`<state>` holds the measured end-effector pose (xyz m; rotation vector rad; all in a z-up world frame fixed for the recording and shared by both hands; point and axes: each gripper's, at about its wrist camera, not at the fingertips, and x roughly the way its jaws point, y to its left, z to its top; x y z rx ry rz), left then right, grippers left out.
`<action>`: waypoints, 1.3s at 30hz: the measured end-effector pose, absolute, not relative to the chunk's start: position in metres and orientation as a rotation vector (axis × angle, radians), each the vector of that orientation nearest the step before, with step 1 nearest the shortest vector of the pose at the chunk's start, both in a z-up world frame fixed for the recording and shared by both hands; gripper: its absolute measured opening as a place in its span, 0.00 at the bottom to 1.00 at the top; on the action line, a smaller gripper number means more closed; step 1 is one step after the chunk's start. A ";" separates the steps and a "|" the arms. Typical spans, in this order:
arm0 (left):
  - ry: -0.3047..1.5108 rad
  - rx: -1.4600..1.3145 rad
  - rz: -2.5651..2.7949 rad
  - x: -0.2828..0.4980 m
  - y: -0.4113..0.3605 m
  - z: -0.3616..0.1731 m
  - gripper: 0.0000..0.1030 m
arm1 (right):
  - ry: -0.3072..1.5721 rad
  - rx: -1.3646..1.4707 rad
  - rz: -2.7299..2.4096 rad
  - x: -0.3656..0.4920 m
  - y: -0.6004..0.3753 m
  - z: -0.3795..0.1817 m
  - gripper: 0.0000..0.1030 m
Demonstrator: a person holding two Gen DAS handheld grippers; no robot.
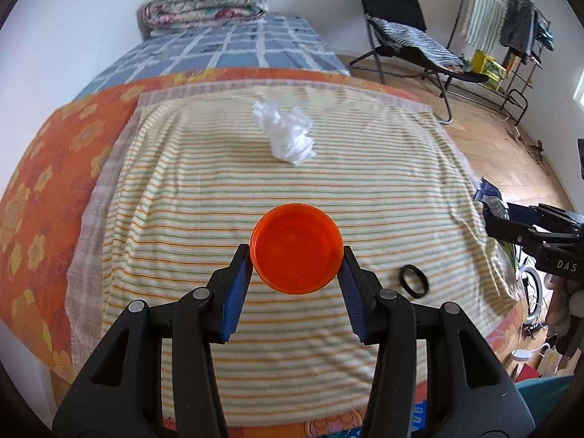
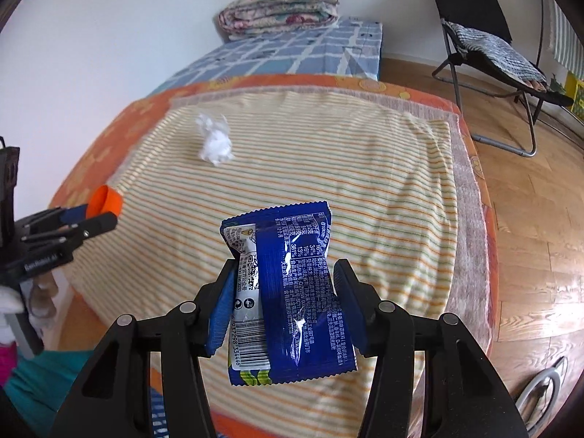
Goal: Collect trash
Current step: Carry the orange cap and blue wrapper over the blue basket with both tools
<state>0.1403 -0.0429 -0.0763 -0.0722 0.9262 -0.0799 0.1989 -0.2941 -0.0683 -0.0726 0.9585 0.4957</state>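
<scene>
My left gripper (image 1: 296,252) is shut on an orange plastic cup (image 1: 296,249), held above the striped cloth with its open mouth facing the camera. My right gripper (image 2: 284,273) is shut on a blue snack wrapper (image 2: 288,288), held above the cloth. A crumpled white tissue (image 1: 286,133) lies on the cloth further back; it also shows in the right wrist view (image 2: 214,144). The right gripper (image 1: 511,224) with the wrapper (image 1: 491,197) appears at the right edge of the left view. The left gripper (image 2: 98,219) with the cup (image 2: 105,201) appears at the left of the right view.
A striped cloth (image 1: 365,189) covers an orange flowered bedspread (image 1: 43,182). A small black ring (image 1: 414,280) lies on the cloth. A folded quilt (image 1: 208,0) sits on the blue checked bed behind. A black folding chair (image 1: 401,29) and a drying rack (image 1: 511,25) stand on the wooden floor at right.
</scene>
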 end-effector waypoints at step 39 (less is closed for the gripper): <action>0.954 -0.016 -0.226 -0.029 -0.073 -0.088 0.47 | 0.966 -0.064 0.681 0.028 -0.254 -0.075 0.50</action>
